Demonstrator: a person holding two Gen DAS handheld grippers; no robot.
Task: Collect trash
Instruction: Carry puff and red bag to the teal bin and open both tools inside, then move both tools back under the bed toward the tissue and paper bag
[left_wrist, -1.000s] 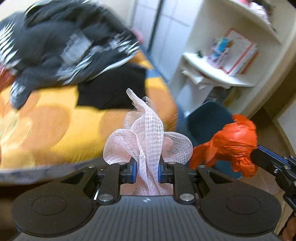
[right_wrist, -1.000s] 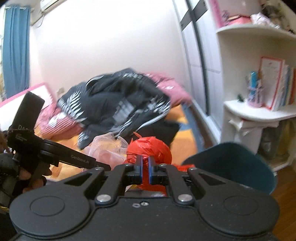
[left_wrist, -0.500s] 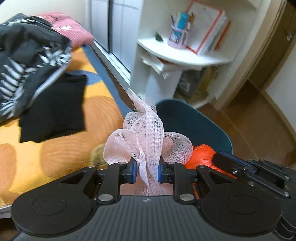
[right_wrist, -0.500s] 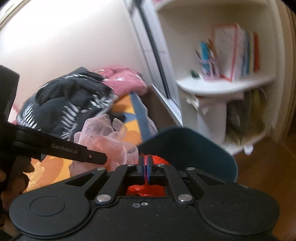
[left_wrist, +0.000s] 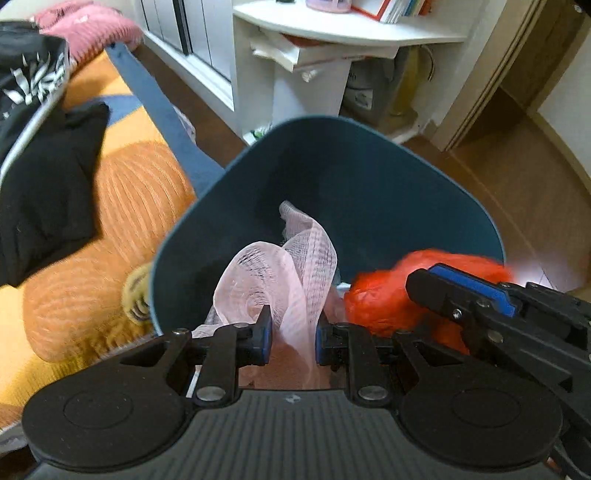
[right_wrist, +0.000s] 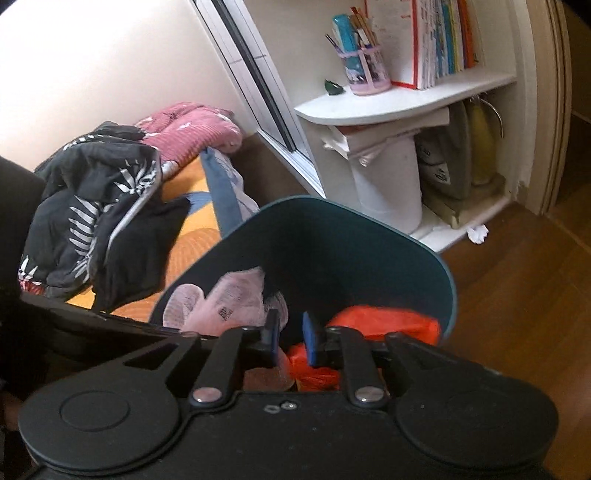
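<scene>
Two grippers are seen poised over the same dark teal trash bin (left_wrist: 369, 177), which stands on the wooden floor (left_wrist: 517, 166) right beside the bed. Far left, the orange bedspread (left_wrist: 122, 192) is covered with a black folded garment (left_wrist: 48, 184) and a black leaf-print blanket (right_wrist: 85, 192), with a pink quilted pillow (right_wrist: 192, 125) behind them. Next over, the pink mesh netting (left_wrist: 291, 266) is pinched between the blue pads of the left gripper (left_wrist: 292, 334), so the jaws are kept narrow by the bunched fabric; the netting is held up over the bin's open mouth, near its front rim. Just right of it, the red plastic bag (left_wrist: 384, 295) is found low inside the bin, and the right gripper (right_wrist: 289, 334) is shown above it with a small gap between its pads and nothing caught there, the bag lying below and to the right of them. Further right, a white corner shelf (right_wrist: 399, 99) is stocked with books (right_wrist: 443, 37) and a pink pencil cup (right_wrist: 365, 70).
</scene>
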